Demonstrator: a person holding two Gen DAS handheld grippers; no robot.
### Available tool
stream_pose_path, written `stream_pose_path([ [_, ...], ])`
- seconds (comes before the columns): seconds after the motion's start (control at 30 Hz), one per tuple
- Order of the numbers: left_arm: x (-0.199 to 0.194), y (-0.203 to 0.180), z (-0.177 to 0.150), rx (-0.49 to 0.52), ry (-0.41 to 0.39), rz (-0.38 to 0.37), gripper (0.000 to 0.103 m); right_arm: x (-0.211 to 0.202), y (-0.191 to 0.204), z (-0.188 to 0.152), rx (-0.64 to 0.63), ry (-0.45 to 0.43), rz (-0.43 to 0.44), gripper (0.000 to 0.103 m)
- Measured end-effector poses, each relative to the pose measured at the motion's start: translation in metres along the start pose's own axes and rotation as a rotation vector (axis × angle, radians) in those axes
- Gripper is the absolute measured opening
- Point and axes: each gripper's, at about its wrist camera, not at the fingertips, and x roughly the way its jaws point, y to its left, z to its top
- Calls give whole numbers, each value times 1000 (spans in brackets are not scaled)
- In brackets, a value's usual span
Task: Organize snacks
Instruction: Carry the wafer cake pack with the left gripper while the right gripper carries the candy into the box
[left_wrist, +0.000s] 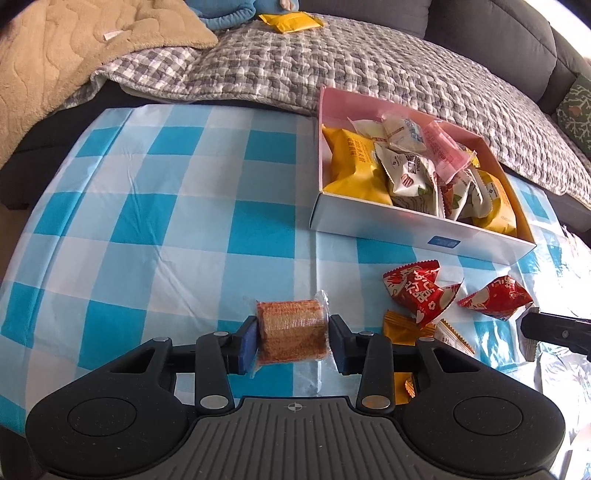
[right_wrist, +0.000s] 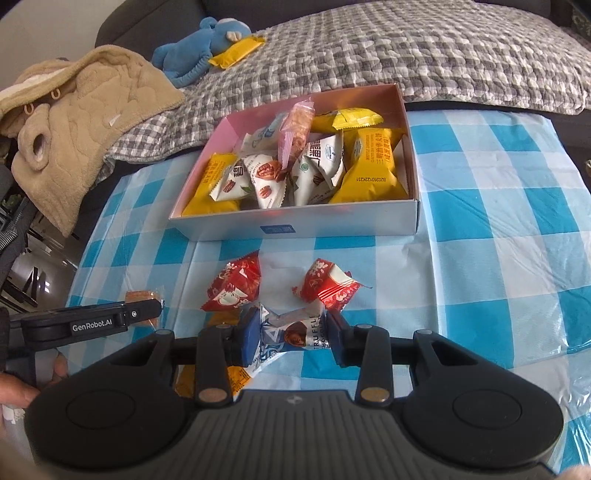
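A clear-wrapped stack of orange crackers (left_wrist: 291, 332) sits between the blue pads of my left gripper (left_wrist: 291, 334), which is shut on it just above the blue checked cloth (left_wrist: 166, 221). My right gripper (right_wrist: 290, 328) is shut on a blue-and-white truffle chocolate packet (right_wrist: 291, 330). Two red packets (right_wrist: 234, 286) (right_wrist: 328, 286) lie just beyond it, also in the left wrist view as red packets (left_wrist: 421, 291). Orange packets (left_wrist: 399, 325) lie beside them. Further back stands a white box (right_wrist: 295, 221) with a pink inside, holding several yellow and white snack packets; the left wrist view shows the box (left_wrist: 406, 229) at the right.
Behind the table is a sofa with a grey checked quilt (right_wrist: 406, 55), a beige blanket (right_wrist: 92, 110), a blue plush toy (right_wrist: 195, 55) and a yellow packet (right_wrist: 236, 53). The left gripper's arm (right_wrist: 110, 317) reaches in from the left, with a person's hand (right_wrist: 22, 387) below it.
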Motion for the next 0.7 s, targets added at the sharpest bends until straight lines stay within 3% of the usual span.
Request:
stream_pose_path([
  [0.47, -10, -1, 18, -42, -62, -68, 38, -8, -28, 18, 115, -77, -12, 35],
  [0.7, -12, -13, 34, -33, -115, -145, 38, -5, -35, 29, 145, -126, 8, 35],
])
